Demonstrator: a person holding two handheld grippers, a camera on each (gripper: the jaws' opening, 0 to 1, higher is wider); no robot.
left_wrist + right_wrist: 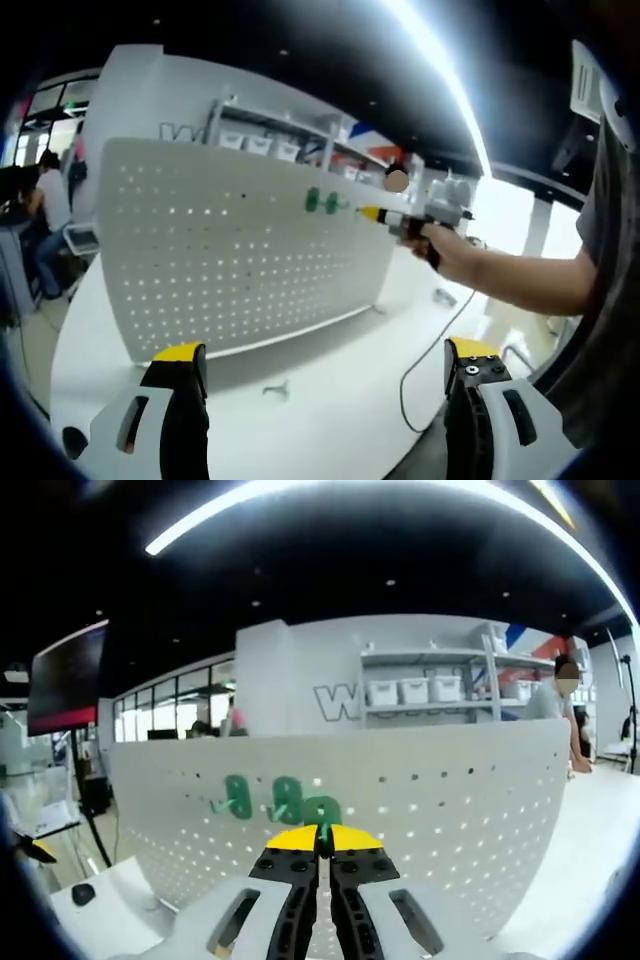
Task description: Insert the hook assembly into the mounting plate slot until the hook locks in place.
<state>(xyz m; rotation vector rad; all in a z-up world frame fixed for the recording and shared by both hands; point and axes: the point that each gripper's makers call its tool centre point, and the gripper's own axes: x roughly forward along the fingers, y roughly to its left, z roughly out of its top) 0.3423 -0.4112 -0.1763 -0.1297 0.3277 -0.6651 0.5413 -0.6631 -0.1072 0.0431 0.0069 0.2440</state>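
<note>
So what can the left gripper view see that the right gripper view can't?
Left gripper view: the person's arm reaching to the white board, a cable and a small metal piece on the table, and the open left gripper. Right gripper view: the right gripper shut on a green hook, plus a dark screen. Both: the board, the green hooks, the shelves.

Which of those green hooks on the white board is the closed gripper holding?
The rightmost hook, at the right gripper's yellow tips; the other two hang free on the pegboard.
</note>
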